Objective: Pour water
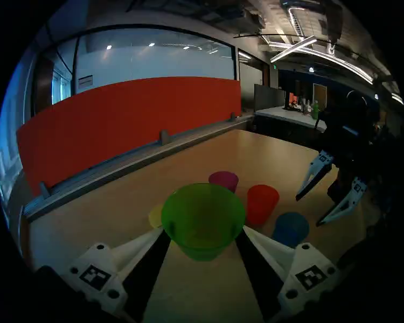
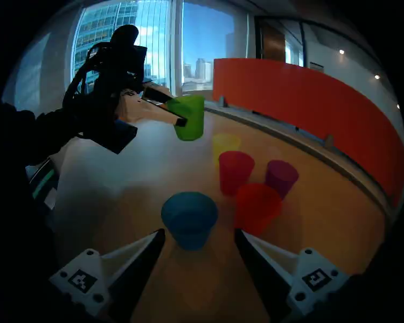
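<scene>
Wood tabletop (image 1: 213, 290) spans the lower frame, orange divider (image 1: 126, 124) behind it at upper left. Left tool (image 1: 203, 231) is clenched on the green cup (image 1: 203, 215) at lower centre of the left gripper view, both fingers on its sides, cup apparently lifted. Right tool (image 2: 199, 231) is released and spread, with the blue cup (image 2: 190, 215) standing just ahead between its fingers, untouched. Red cup (image 2: 235, 169), purple cup (image 2: 281, 176) and yellow cup (image 2: 225, 142) cluster mid-frame. Cups look like thin plastic: light, slick, tapered, squashy. Grip mid-wall, gently. Can't tell if there is water inside.
</scene>
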A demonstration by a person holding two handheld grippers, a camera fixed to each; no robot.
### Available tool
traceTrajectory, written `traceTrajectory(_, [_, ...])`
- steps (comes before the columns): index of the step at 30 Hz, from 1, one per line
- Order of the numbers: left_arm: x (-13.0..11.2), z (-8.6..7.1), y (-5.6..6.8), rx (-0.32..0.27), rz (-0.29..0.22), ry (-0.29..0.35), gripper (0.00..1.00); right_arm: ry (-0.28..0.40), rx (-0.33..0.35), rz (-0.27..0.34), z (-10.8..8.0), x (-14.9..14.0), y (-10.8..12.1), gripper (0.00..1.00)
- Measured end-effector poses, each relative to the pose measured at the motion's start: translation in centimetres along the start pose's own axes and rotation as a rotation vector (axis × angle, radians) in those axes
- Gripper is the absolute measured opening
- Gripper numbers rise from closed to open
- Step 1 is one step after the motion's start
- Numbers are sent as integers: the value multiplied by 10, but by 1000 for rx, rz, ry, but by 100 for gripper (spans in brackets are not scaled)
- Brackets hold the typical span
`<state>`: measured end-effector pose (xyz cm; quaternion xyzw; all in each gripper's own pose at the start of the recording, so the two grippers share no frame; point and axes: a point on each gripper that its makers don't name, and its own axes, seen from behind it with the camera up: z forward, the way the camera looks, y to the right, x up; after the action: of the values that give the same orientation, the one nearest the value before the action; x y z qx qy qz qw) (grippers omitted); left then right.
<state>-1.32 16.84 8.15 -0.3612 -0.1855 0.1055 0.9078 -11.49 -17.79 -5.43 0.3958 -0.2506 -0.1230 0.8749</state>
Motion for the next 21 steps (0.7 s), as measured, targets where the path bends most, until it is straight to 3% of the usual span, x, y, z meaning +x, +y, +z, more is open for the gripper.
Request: traceTrajectory(21, [27,-19,-9,36,-22,122,82,-39,31,-27,37,-13,-9,99])
